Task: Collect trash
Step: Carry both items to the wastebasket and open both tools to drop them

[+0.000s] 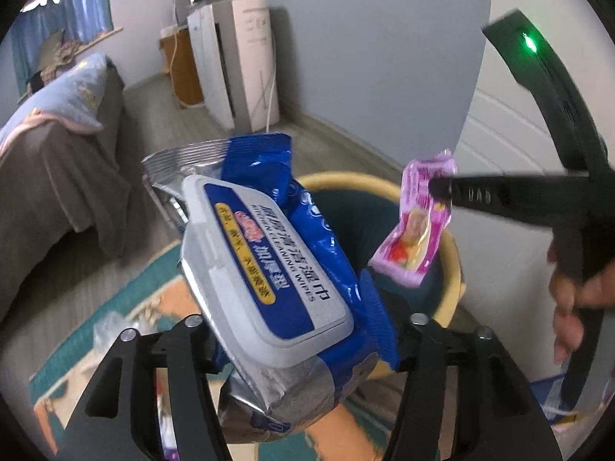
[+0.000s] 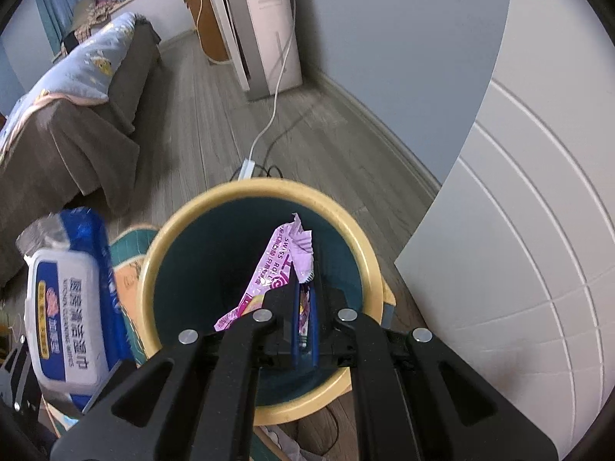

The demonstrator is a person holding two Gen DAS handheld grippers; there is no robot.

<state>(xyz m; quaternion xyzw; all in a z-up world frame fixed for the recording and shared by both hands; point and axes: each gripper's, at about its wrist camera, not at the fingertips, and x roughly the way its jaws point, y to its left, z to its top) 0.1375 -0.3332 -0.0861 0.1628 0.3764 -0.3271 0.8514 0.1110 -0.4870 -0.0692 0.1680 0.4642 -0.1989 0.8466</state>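
My left gripper point(image 1: 303, 345) is shut on a blue wet-wipes pack point(image 1: 276, 269) with a grey lid, held up beside the bin. The pack also shows at the left of the right wrist view point(image 2: 69, 307). My right gripper point(image 2: 305, 299) is shut on a pink snack wrapper point(image 2: 276, 269) and holds it over the mouth of the yellow-rimmed, dark green trash bin point(image 2: 180, 230). In the left wrist view the right gripper point(image 1: 442, 188) comes in from the right, with the wrapper point(image 1: 415, 230) hanging above the bin point(image 1: 453, 261).
A bed with a brown cover and a blue pillow point(image 2: 77, 88) stands at the left. A white appliance point(image 2: 265, 27) with a cable across the wood floor stands at the back. A white door point(image 2: 519, 249) is at the right. A patterned rug point(image 1: 115, 326) lies under the bin.
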